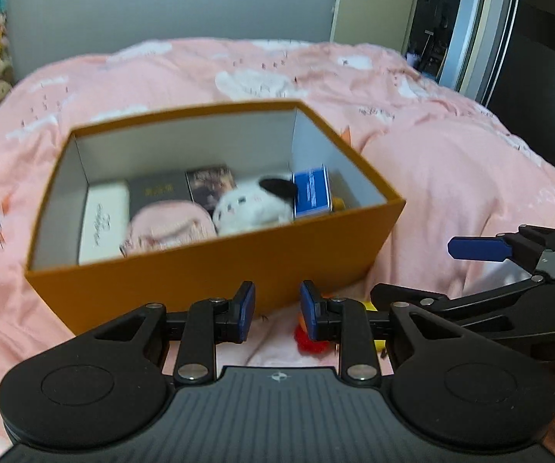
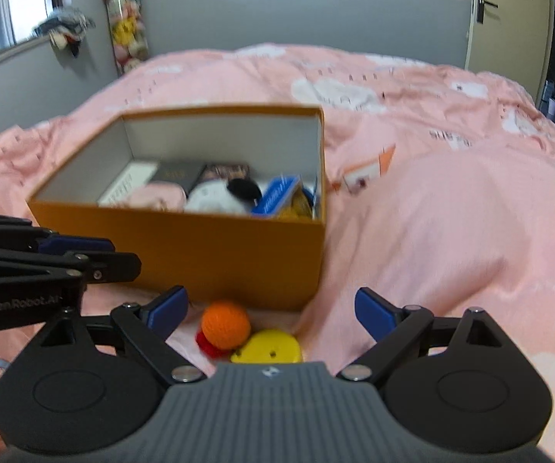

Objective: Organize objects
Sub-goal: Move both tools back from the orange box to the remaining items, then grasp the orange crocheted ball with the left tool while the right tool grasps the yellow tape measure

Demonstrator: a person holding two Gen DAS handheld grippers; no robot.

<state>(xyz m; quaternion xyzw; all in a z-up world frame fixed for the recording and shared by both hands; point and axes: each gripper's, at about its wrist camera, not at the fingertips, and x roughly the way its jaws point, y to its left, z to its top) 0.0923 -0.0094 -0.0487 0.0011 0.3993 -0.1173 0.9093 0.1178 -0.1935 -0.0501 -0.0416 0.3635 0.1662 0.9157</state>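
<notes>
Pink bedding is carrying the orange box [image 2: 215,254]; you are hovering the right gripper [image 2: 269,312], jaws spread, over the orange knitted ball [image 2: 225,324] near it, left gripper [image 1: 277,310] narrowly parted, empty.

My left gripper [image 1: 277,310] is black, with blue pads on its fingers [image 1: 247,310]. Shiny round screws sit at the joints. Its grey base has ridges and a small white mark. My right gripper [image 2: 271,310] looks the same. White letters on the left one's side read "GenRobot".
</notes>
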